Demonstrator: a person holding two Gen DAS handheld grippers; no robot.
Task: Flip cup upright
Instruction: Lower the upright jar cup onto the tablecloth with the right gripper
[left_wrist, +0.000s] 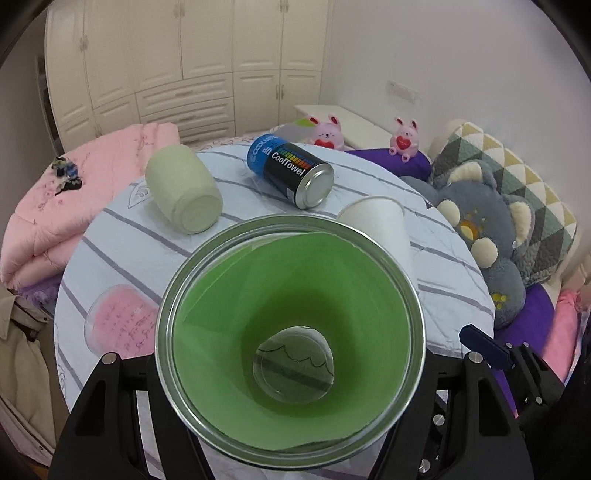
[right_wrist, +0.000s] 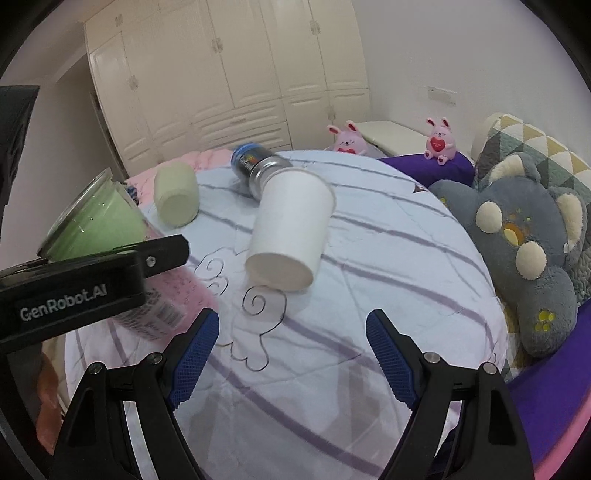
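Your left gripper (left_wrist: 291, 369) has its fingers closed around the clear green-lined cup (left_wrist: 290, 339), gripping it by the sides low on its body. In the left wrist view you look straight down into its open mouth to the round base, so its long axis runs roughly along the fingers, rim pointing away from the camera. From the right wrist view the same cup (right_wrist: 96, 225) leans, its mouth tipped up and to the left, its base down toward the bed; whether the base touches the cover is hidden by the gripper body.

Your right gripper (right_wrist: 291, 354) hangs over the striped bed cover (right_wrist: 388, 258) with its blue-padded fingers (right_wrist: 195, 358) spread wide and nothing between them.

Ahead of it lies a white paper cup (right_wrist: 291, 232) on its side, its closed bottom facing you and its mouth pointing away toward the blue and black CoolTowel can (left_wrist: 291, 168). That can also lies on its side, its metal end just beside the paper cup's rim. To the left, a pale green mug (left_wrist: 183, 188) rests on its side, bottom toward you. A grey plush toy (right_wrist: 517, 251) sits at the right edge of the bed.
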